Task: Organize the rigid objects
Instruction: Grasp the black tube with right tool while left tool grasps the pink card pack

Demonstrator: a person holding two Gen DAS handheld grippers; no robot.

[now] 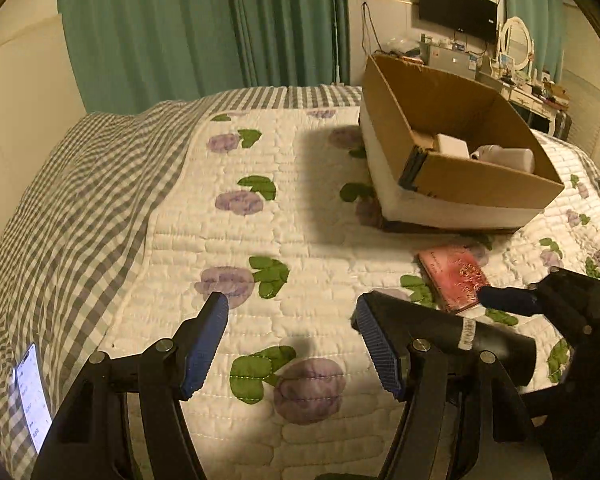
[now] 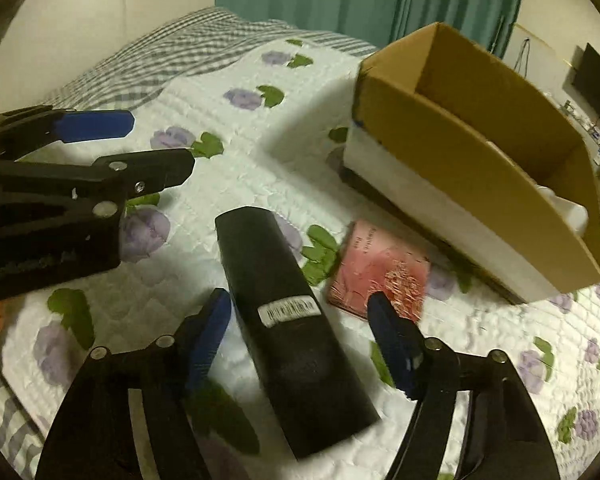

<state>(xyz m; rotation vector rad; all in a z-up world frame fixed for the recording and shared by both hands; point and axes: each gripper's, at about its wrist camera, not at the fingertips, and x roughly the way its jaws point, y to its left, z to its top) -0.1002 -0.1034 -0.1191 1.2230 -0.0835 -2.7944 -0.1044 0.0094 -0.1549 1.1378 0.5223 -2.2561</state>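
A long black box [image 2: 292, 320] with a white barcode label lies on the floral quilt between the fingers of my open right gripper [image 2: 300, 312], which straddles it without closing. The box also shows in the left wrist view [image 1: 488, 344], just right of my open, empty left gripper [image 1: 292, 308]. A pink-red booklet [image 2: 376, 268] lies flat just beyond the black box, in front of the cardboard box [image 2: 480, 168]. In the left wrist view the booklet [image 1: 452, 276] lies below the cardboard box [image 1: 452, 184], which holds white items [image 1: 504, 156].
The quilt [image 1: 260, 240] covers a bed with a grey checked sheet [image 1: 80, 184] at the left. A lit phone [image 1: 32, 396] lies on the sheet at the lower left. Green curtains [image 1: 204, 24], a wall TV [image 1: 456, 8] and a cluttered dresser [image 1: 516, 76] stand behind.
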